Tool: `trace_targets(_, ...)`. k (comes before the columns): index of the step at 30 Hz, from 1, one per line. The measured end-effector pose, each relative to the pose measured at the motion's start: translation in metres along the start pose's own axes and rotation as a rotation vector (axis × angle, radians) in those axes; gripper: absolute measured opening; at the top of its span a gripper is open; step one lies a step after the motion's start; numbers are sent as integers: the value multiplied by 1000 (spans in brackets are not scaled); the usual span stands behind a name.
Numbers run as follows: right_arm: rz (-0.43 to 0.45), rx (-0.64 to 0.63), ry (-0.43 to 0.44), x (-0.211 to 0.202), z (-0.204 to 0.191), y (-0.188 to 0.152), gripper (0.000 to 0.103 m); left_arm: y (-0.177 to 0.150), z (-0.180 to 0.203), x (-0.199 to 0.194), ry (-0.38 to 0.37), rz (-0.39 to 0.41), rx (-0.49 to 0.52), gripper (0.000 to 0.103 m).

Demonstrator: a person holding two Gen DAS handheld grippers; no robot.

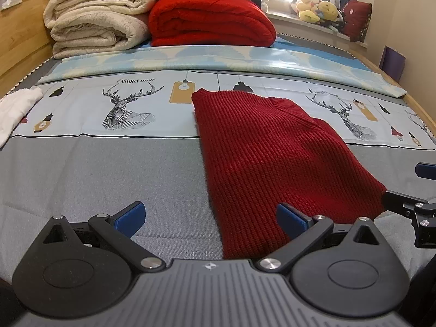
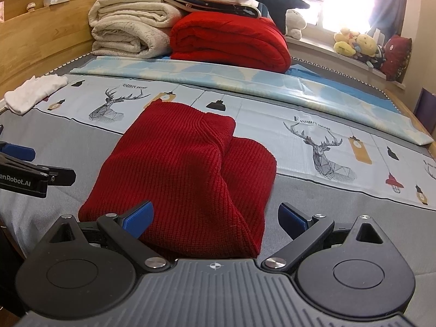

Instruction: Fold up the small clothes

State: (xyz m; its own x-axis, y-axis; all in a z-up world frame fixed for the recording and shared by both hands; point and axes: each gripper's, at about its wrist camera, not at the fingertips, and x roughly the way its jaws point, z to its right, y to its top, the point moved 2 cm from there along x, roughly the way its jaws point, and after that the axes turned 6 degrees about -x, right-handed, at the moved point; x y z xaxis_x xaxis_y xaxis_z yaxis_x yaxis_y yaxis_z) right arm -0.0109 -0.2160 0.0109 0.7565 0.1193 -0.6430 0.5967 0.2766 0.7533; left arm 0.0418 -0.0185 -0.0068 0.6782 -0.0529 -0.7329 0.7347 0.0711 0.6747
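Both hand-held tools are hovering low at the near edge of a bed, the left gripper [image 1: 211, 218] and the right gripper [image 2: 215, 218] each standing wide open with nothing between the blue pads, as a dark red knitted sweater [image 2: 188, 169] is lying partly folded on the grey bedsheet [image 1: 95, 169] directly ahead of them, its near hem reaching almost under the right tool and beside the left one. The thick ribbed knit is looking soft, limp and fairly light, likely to sag and stretch rather than slide, so the near hem corners are appearing to be the sensible places to pinch, one per side; a doubled-over part on its right side is bulging and may be needing smoothing. Nothing is sitting between the tools and the garment. Farther off to the left, a crumpled white garment [image 2: 35, 92] is waiting near the wooden bed frame [image 2: 41, 41], well apart from the sweater. At the far end, folded cream blankets [image 1: 98, 21] and a red blanket [image 1: 209, 21] are piling against the headboard, with plush toys [image 2: 354, 43] lining the bright windowsill
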Motion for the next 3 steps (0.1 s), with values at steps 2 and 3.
trace_targets(2,0,-2,0,0,0,0,98,0,0,0,0,-1,-1,102)
trace_targets(3,0,-4,0,0,0,0,98,0,0,0,1,-2,-3,102)
